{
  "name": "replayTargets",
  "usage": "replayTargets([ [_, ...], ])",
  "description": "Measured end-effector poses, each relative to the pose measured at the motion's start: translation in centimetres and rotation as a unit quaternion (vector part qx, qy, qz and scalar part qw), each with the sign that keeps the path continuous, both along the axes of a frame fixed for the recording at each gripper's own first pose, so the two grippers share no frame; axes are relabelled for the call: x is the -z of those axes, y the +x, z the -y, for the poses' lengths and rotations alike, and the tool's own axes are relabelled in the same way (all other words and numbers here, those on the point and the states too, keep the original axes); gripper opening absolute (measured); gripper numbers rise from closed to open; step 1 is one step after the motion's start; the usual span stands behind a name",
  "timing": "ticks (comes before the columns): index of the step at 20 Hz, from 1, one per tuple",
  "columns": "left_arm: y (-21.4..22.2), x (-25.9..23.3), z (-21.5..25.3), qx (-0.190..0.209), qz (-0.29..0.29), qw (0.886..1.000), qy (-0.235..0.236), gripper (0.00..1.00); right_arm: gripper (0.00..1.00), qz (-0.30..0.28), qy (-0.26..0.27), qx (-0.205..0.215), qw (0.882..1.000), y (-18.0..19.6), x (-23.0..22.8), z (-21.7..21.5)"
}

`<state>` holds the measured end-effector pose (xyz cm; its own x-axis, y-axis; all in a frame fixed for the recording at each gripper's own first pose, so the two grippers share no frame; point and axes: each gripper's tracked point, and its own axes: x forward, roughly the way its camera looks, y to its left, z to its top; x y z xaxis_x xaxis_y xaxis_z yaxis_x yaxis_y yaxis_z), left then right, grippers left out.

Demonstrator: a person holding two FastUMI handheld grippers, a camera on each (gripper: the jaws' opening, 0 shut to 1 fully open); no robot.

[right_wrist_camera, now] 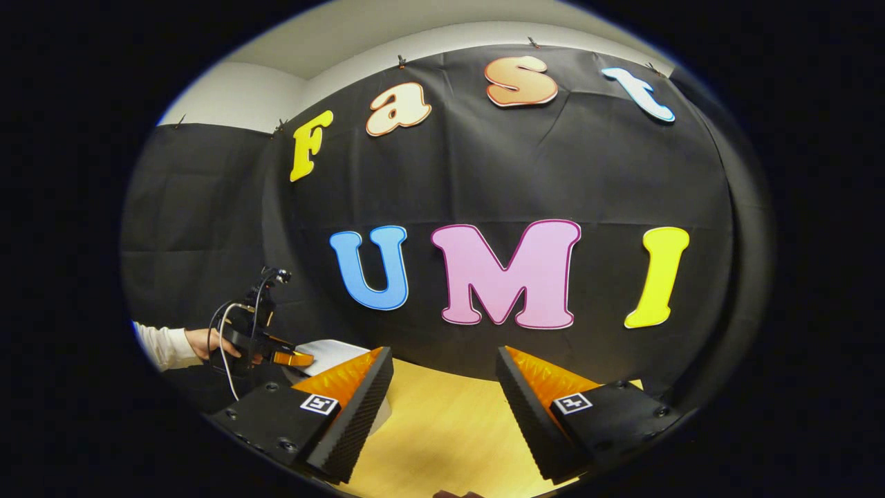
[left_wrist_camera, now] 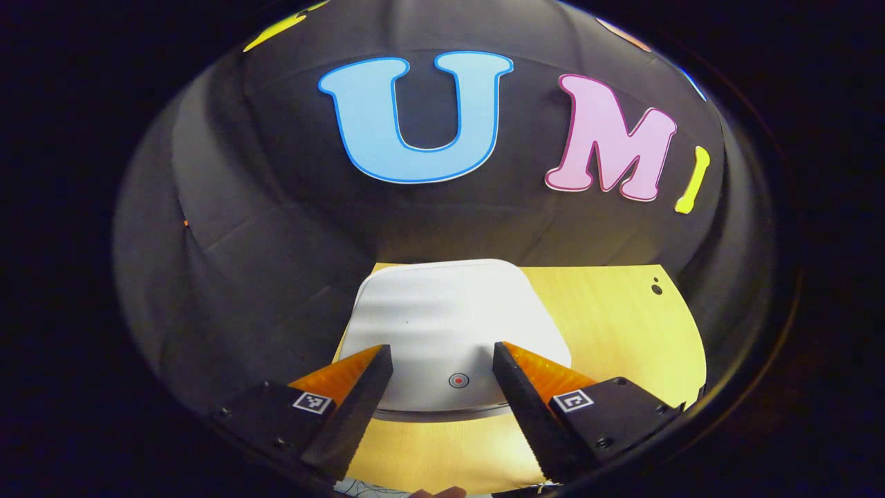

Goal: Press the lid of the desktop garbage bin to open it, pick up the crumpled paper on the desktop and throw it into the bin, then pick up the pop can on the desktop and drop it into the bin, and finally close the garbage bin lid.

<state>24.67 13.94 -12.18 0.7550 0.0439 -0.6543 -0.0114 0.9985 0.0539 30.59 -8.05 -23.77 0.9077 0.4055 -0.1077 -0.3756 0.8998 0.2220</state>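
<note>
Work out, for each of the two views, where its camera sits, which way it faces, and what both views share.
Left gripper view: rides the left gripper, facing down and forward at the closed white bin lid close ahead; its open fingers frame the lid.
Right gripper view: rides the right gripper, held farther back, facing the booth wall across the table; a hand holds the left gripper at far left.
Shared: bin lid, table, left gripper.

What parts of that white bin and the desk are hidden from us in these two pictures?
- Left gripper view: the bin shows its closed lid; the body below is hidden under it.
- Right gripper view: the right gripper finger covers most of the bin.
- Near desk edge: cut off by the picture's bottom.
</note>
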Motion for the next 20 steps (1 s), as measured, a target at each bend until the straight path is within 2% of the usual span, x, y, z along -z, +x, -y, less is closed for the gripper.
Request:
replayTargets([
  [3, -0.5, 1.4, -0.1, 0.010, -0.022, 0.999, 0.023, 1.00, 0.96, 0.009, -0.002, 0.009, 1.000, -0.1, -0.3, 0.6],
  [10, -0.6, 2.6, 0.1, -0.020, -0.038, 0.999, -0.027, 1.00, 0.96, -0.003, -0.008, 0.015, 1.000, -1.1, 0.5, 1.1],
  [12, -0.8, 2.9, 0.2, -0.018, -0.040, 0.999, -0.023, 1.00, 0.96, -0.007, -0.009, 0.015, 1.000, -1.5, 0.6, 1.1],
  [16, -0.1, 2.4, 0.2, -0.012, -0.007, 1.000, -0.022, 1.00, 0.96, -0.011, -0.013, 0.019, 1.000, -2.4, 1.0, 0.9],
  [20, 0.5, -0.4, 0.5, -0.012, 0.071, 0.997, -0.031, 0.96, 0.96, -0.019, -0.025, 0.034, 0.999, -3.6, 1.2, 1.0],
])
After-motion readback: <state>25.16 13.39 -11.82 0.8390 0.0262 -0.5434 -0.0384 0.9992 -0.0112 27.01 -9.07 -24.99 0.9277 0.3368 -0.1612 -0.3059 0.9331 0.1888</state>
